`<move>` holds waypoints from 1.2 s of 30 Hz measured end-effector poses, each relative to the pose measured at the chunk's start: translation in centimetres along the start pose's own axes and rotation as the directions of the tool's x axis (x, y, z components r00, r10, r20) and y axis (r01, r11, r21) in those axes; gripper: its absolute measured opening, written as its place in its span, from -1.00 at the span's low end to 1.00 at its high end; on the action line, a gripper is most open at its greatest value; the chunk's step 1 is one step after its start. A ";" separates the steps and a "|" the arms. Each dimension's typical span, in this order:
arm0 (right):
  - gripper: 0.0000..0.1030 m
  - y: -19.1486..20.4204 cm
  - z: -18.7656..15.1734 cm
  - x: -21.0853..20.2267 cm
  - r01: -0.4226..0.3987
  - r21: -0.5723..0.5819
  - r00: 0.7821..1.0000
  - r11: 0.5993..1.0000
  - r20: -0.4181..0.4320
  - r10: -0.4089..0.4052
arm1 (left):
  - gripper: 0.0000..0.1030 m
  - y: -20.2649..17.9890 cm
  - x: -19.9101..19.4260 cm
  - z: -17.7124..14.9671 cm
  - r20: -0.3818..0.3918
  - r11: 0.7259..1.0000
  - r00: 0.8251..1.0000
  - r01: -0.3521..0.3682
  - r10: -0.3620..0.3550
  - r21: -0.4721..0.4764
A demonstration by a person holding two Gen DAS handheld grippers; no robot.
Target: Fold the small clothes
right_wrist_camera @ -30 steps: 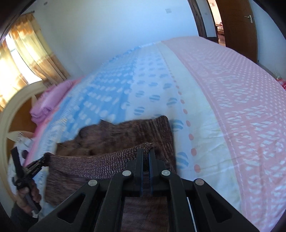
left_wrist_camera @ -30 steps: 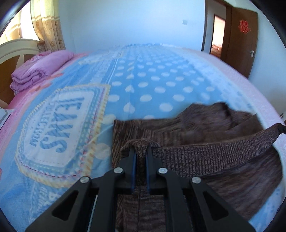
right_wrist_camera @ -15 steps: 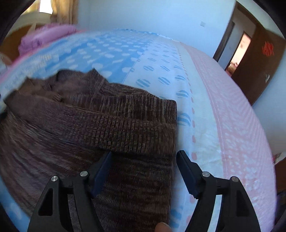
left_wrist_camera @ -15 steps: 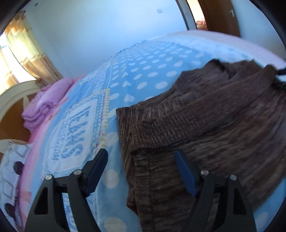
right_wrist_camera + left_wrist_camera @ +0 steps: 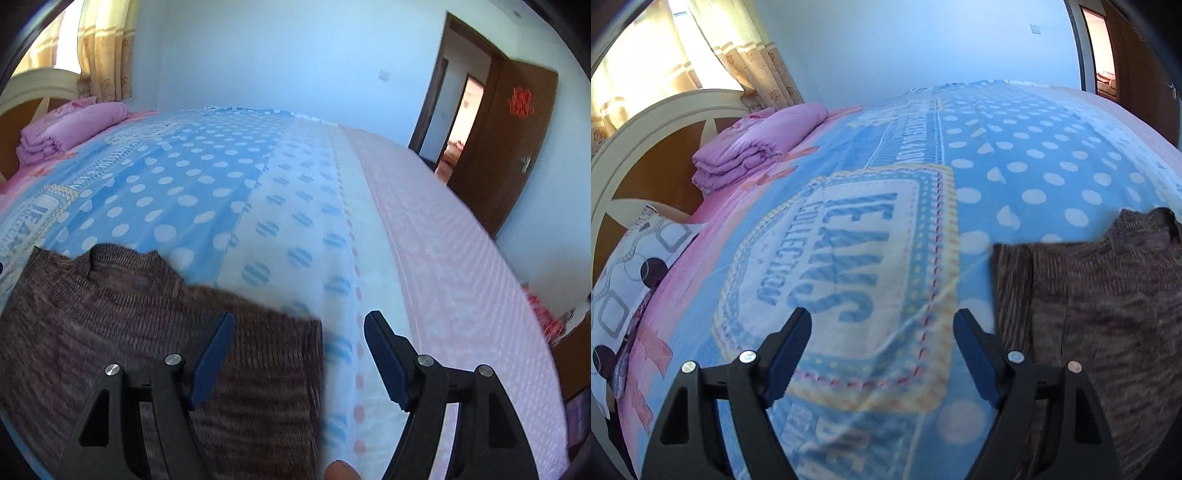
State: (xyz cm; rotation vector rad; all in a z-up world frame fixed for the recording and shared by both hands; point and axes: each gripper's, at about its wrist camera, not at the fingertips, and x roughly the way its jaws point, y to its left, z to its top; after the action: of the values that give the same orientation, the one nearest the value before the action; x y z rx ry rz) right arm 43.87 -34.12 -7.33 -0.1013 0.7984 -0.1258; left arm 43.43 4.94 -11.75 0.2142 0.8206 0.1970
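The brown sweater [image 5: 1108,314] runs off the frame's right edge beside the left gripper [image 5: 882,332]; its far sleeve and hem stay unseen. In the right view the right gripper [image 5: 299,336] covers part of its blurred lower knit, and a fingertip [image 5: 341,470] is cut off below

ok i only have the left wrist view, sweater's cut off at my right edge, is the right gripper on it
Observer: No. The right gripper is open with nothing clamped; one finger hangs over the sweater, the other over the sheet.
Operator: can you see the collar
Observer: Yes, the neck opening is at the sweater's far end.
Operator: anything past the sweater on that side
Observer: Only bare sheet; the open door is beyond the bed.
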 end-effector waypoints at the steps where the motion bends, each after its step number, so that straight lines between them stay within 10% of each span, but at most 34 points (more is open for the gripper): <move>1: 0.43 -0.8 -0.9 -0.2 -0.022 0.033 1.000 0.999 -0.008 0.022 | 0.59 0.4 -0.5 -0.7 -0.004 1.000 1.000 0.026 -0.026 -0.008; 12: 0.43 -7.8 -11.4 -6.7 -0.113 0.290 0.991 0.950 -0.037 0.129 | 0.59 -2.0 -7.3 -6.9 0.025 0.939 0.939 0.345 -0.344 -0.010; 23: 0.43 -2.8 -14.0 -7.6 -0.237 0.217 0.966 0.947 -0.054 0.254 | -0.27 -3.8 -5.1 -7.2 -0.082 0.908 0.904 0.415 -0.419 -0.059; 28: 0.40 -1.7 -15.6 -6.5 -0.234 0.201 0.960 0.951 -0.107 0.259 | -0.28 -4.1 -5.8 -9.8 -0.104 0.911 0.905 0.407 -0.412 -0.063; 32: -0.29 -1.9 -15.5 -6.7 -0.234 0.190 0.962 0.953 -0.100 0.256 | -0.76 -4.3 -6.4 -10.2 -0.095 0.901 0.896 0.431 -0.434 -0.051; 36: -0.72 -2.0 -15.5 -6.9 -0.243 0.182 0.960 0.953 -0.097 0.264 | -0.83 -4.0 -6.5 -10.3 -0.087 0.906 0.902 0.420 -0.422 -0.046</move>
State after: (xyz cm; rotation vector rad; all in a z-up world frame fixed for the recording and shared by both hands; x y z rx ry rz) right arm 27.80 -35.68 -12.91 0.1716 0.9115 0.0452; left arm 31.84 0.60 -15.14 -0.0023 0.9391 -0.1922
